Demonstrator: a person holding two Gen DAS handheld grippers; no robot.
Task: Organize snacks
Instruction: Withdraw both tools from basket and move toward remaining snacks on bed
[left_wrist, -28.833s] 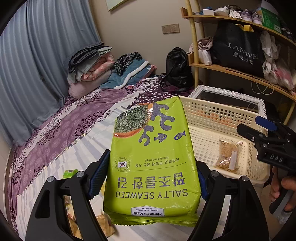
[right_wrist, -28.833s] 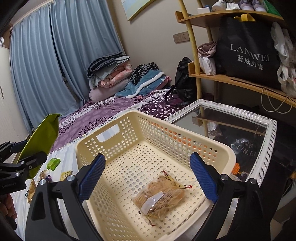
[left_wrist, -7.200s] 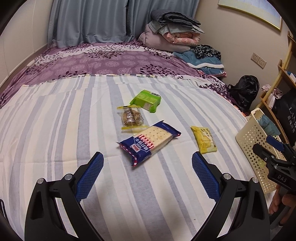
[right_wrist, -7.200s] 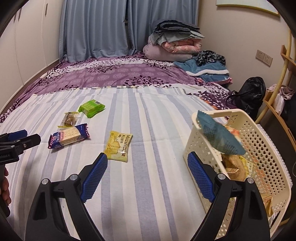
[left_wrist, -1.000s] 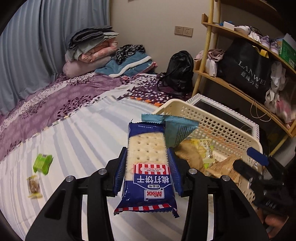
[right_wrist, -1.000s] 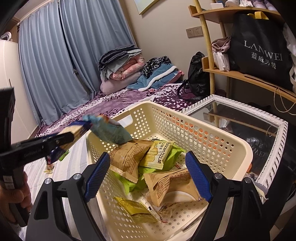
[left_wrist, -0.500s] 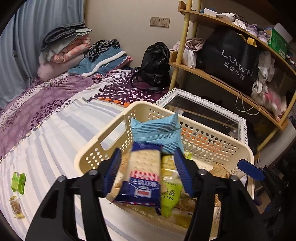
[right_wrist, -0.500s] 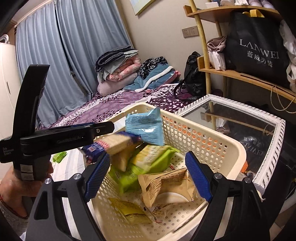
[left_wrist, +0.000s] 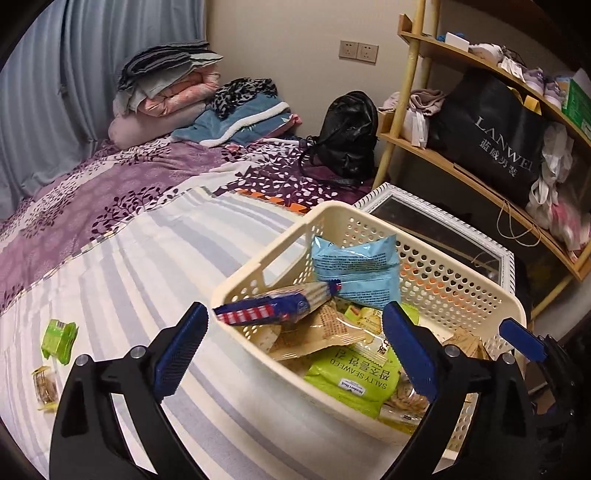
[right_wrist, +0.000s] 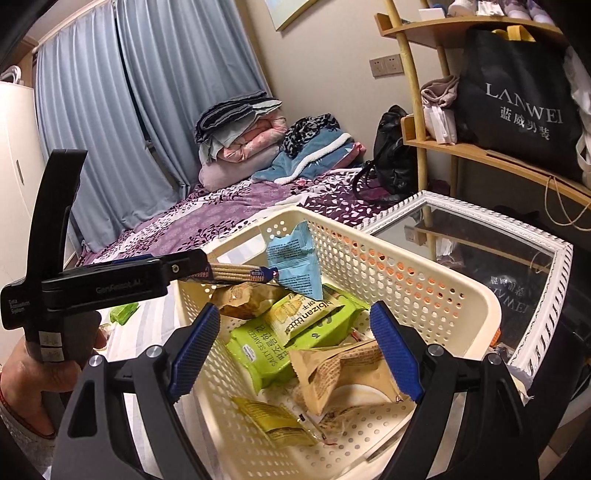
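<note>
Now the left gripper (left_wrist: 291, 349) has let go: its fingers are wide apart, and the cracker pack (left_wrist: 275, 306) that was between them a moment ago lies across the near rim of the basket (left_wrist: 436, 258), just ahead of the left finger, one end on the other snacks. The right gripper (right_wrist: 293, 352) hangs over the basket, fingers apart and empty. Two small snacks (left_wrist: 59, 341) wait on the bed (left_wrist: 122, 266), off to the left
</note>
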